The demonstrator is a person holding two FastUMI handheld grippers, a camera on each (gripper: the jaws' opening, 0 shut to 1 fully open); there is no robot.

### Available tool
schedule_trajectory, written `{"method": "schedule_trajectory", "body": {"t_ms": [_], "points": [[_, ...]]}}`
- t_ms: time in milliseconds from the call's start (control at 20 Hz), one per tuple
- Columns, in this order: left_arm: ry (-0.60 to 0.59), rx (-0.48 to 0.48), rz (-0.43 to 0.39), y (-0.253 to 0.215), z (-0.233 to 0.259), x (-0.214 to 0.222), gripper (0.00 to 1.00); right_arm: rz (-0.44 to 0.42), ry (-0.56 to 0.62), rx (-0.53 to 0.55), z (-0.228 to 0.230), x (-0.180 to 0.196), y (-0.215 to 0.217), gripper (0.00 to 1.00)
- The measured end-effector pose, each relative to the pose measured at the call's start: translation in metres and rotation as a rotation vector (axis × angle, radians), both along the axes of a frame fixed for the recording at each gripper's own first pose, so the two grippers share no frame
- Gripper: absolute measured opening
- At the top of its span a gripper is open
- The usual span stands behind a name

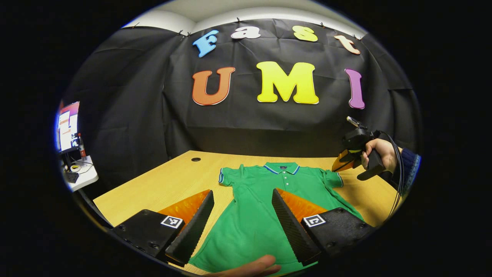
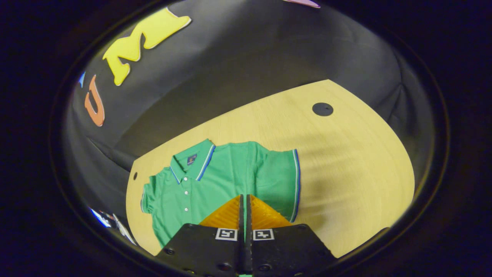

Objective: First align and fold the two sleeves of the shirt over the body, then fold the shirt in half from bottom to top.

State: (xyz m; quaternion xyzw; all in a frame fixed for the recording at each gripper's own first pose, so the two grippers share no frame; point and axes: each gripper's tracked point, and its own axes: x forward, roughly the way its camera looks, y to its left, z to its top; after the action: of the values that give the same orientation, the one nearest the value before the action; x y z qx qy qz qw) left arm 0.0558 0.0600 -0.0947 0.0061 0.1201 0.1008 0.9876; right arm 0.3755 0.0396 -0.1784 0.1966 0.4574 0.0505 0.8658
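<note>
The shirt's hem (image 1: 246, 265) (nearest edge) is cut off by the picture's bottom.

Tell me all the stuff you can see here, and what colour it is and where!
Green short-sleeved polo shirt: one, green with blue-and-white trim, spread flat on the table, sleeves unfolded.
Light wooden table: one, pale yellow wood, under the shirt.
Round cable holes: two or more, dark, along the table's far edge.
Computer screen: one, lit, on a white stand left of the table.
Left gripper: one, open, above the shirt's lower part.
Right gripper: one, shut, above the shirt's sleeve.
Hand: one, holding the right gripper.
</note>
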Motion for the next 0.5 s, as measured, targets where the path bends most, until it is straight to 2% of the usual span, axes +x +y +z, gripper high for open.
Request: {"method": "schedule_trajectory", "body": {"t_ms": [100, 200, 250, 300, 350, 400, 500], "points": [[0.007, -0.005, 0.004, 0.002, -0.002, 0.0, 0.98, 0.004, 0.02, -0.14, -0.013, -0.001, -0.021, 0.05], [0.006, -0.004, 0.001, 0.001, -0.001, 0.001, 0.98, 0.004, 0.044, -0.19, -0.017, -0.004, -0.034, 0.32], [0.008, -0.007, -0.002, 0.0, -0.004, 0.0, 0.98, -0.012, 0.067, -0.194, -0.025, -0.005, -0.038, 0.45], [0.012, -0.008, -0.005, -0.001, -0.006, 0.0, 0.98, -0.019, 0.096, -0.189, -0.032, -0.008, -0.038, 0.54], [0.019, -0.007, -0.008, -0.003, -0.007, 0.0, 0.98, -0.014, 0.12, -0.176, -0.038, -0.012, -0.036, 0.69], [0.022, -0.005, -0.011, -0.005, -0.008, 0.001, 0.98, 0.001, 0.139, -0.159, -0.042, -0.014, -0.03, 0.63], [0.02, 0.004, -0.01, -0.003, -0.006, 0.001, 0.98, 0.017, 0.171, -0.166, -0.055, -0.014, -0.025, 0.68]]}}
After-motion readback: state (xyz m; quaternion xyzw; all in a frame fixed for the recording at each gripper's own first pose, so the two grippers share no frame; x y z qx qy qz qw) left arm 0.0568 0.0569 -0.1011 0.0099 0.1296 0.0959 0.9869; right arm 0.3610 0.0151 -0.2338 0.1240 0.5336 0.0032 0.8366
